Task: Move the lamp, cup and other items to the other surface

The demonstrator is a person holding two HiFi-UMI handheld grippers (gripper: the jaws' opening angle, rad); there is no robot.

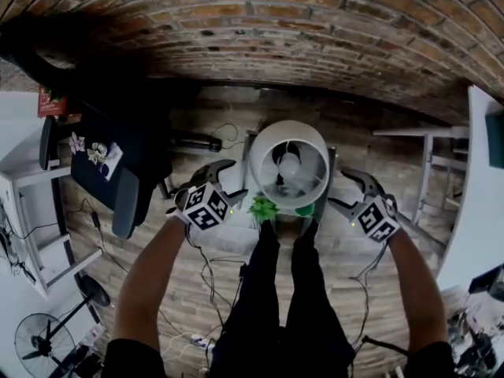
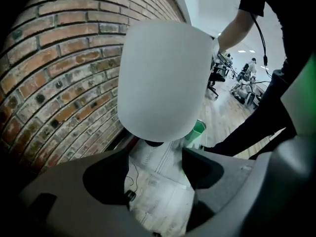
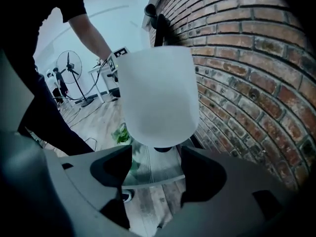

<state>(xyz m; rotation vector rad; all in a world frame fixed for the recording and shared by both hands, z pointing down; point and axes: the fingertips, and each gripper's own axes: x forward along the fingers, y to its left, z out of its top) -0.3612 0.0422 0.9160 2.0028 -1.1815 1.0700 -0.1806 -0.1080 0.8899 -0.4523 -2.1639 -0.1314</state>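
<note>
Both claws are hanging open and empty. The left claw (image 1: pixel 228 181) and the right claw (image 1: pixel 346 189) are each showing their jaws well apart, with nothing pressed between the pads. The lamp (image 1: pixel 288 164) is standing between the two claws, near each and touched by neither. In each gripper view its white shade is rising just beyond the gap of the jaws, with a dark neck showing under it. A green cup (image 2: pixel 198 129) is sitting past the left claw's right jaw, close beside the lamp's foot. A leafy green plant (image 3: pixel 120 132) is showing past the right claw's left jaw, also low beside the lamp. The small pale table (image 3: pixel 158 174) is carrying all three and is showing through the gap of each claw. The person's dark-clad legs (image 1: pixel 287 290) are standing between the claws on the near side. A brick wall (image 1: pixel 260 22) is running beyond the lamp, ahead of both claws. A wooden floor (image 1: pixel 346 250) is spreading under everything. A dark chair (image 1: pixel 118 172) is standing well off the left claw's outer side, and a floor fan (image 1: pixel 47 341) is standing farther back on that side.
</note>
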